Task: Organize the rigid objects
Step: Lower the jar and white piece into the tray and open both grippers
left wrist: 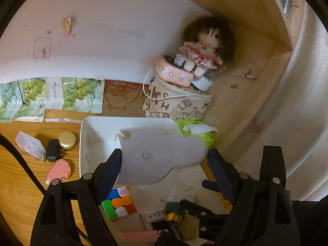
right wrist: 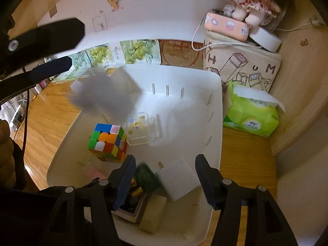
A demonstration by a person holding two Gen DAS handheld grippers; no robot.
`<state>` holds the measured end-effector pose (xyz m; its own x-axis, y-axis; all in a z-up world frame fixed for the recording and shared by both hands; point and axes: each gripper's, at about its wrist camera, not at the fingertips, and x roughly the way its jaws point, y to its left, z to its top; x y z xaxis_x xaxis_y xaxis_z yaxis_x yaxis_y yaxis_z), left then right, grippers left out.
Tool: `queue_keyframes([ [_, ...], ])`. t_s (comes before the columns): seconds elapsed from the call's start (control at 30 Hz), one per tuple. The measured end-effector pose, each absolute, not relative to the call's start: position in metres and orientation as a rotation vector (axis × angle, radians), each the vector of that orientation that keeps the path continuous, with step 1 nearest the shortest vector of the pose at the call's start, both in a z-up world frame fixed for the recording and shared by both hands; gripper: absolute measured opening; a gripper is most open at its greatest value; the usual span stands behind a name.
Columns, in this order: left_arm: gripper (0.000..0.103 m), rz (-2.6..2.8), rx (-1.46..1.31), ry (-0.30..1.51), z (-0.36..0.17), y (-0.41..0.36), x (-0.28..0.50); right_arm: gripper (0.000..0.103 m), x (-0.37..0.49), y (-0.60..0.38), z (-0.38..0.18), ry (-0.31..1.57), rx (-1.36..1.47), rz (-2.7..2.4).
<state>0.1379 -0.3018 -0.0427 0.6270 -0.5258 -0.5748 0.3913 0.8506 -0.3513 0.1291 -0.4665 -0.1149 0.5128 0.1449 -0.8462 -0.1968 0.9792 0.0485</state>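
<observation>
A white plastic piece with a flared end fills the gap between the spread fingers of my left gripper, above the white bin. In the right wrist view the same piece is a grey blur past the tips of the left gripper, apart from both fingers, over the bin. My right gripper is open low over the bin's near end, above a white block and a green item. A colour cube and a clear box lie in the bin.
A green tissue pack, a printed canvas bag, a pink case and a doll crowd the right corner by the wooden shelf wall. Left of the bin lie a gold tin, a black plug and a pink item.
</observation>
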Motion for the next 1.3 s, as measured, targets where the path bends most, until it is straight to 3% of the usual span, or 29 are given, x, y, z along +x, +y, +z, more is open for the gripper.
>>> queue_keyframes([
  [0.17,0.092,-0.544,-0.192,0.684,-0.032,-0.298,0.125,0.066,0.116,-0.462,-0.105,0.968,-0.052,0.185],
  [0.27,0.092,-0.552,-0.191,0.674,-0.028,-0.296,0.118,0.074,0.106,-0.460,-0.099,0.937,-0.044,0.170],
  [0.7,0.092,-0.551,-0.176,0.663,-0.021,-0.274,0.099,0.078,0.080,-0.440,-0.081,0.821,0.007,0.116],
  [1.3,0.092,-0.476,-0.127,0.673,-0.011,-0.199,0.109,0.079,0.086,-0.375,-0.068,0.656,0.137,0.096],
])
